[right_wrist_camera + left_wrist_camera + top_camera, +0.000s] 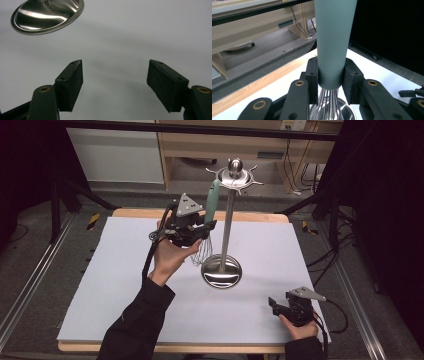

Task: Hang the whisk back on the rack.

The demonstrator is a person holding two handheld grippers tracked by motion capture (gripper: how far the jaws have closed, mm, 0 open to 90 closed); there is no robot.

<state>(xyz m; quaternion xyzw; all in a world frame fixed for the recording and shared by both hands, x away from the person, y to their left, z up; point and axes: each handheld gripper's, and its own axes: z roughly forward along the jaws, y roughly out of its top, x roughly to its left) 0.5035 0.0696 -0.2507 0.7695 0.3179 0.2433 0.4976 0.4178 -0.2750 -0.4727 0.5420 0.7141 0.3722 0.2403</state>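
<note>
Presently, whisk: light, smooth stiff handle clamped low in left tool; springy wires below; right tool wide, empty.

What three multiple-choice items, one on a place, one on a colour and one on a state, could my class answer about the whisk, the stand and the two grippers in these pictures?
1. Where is the right gripper?
A. Near the table's front right corner
B. On top of the stand
C. Beside the whisk

2. What colour is the handle of the whisk?
A. Red
B. Pale green
C. Yellow

3. In what state is the left gripper?
A. Wide open over the table
B. Shut on the stand's pole
C. Shut on the whisk's handle

Answers:
1 A: the high view shows it low over the white table, far from the stand.
2 B: the handle shows pale green in the high view and the left gripper view.
3 C: in the left gripper view both pads press the handle's sides, just above the wires.
</note>
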